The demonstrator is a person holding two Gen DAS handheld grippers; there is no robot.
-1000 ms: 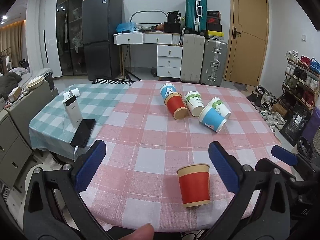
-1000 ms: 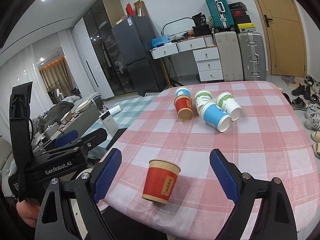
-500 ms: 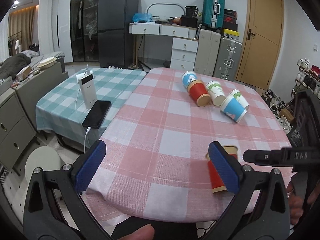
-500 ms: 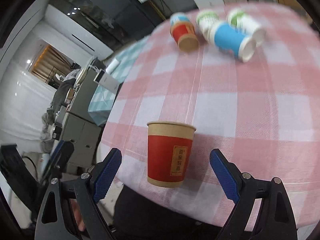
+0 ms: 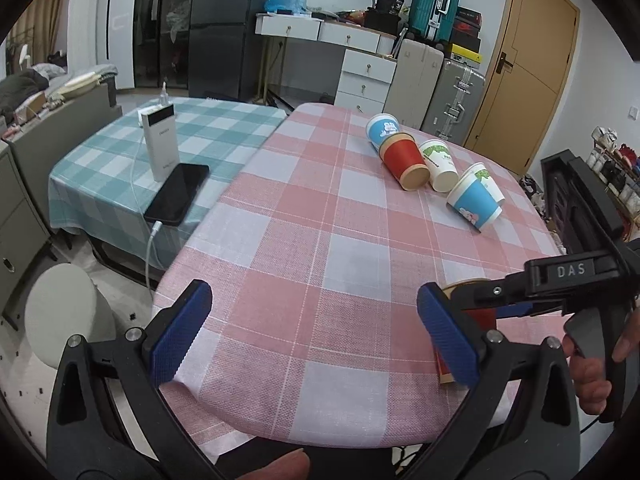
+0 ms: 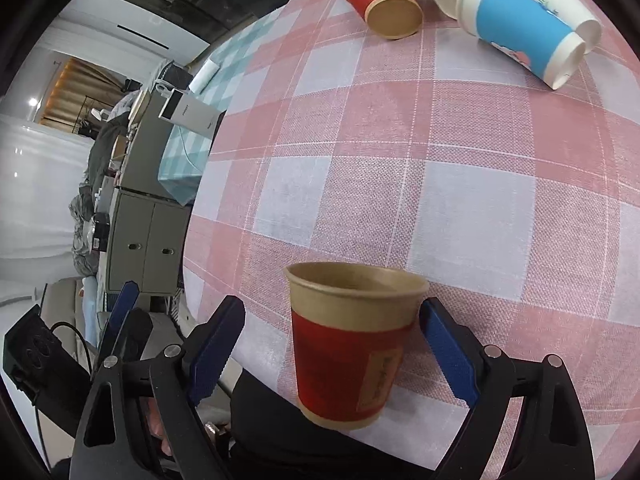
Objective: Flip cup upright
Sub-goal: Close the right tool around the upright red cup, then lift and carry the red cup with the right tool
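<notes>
A red paper cup with a brown rim (image 6: 348,344) stands upright near the front edge of the pink checked table (image 6: 440,184). My right gripper (image 6: 332,352) is open with the cup between its fingers; the right pad (image 6: 448,356) looks close to or touching the cup wall, the left pad stands apart. In the left wrist view the cup (image 5: 476,312) is mostly hidden behind my left finger and the right gripper (image 5: 520,304). My left gripper (image 5: 316,336) is open and empty over the table's front edge.
Several cups lie on their sides at the far end: a red one (image 5: 402,160), a blue one (image 5: 476,200) and white ones (image 5: 440,162). A phone (image 5: 178,194) and power bank (image 5: 160,140) sit on the green checked table to the left.
My right gripper has moved forward around the upright red cup, which now sits between its fingers. My left gripper has drifted left and back, so the cup lies behind its right finger.
</notes>
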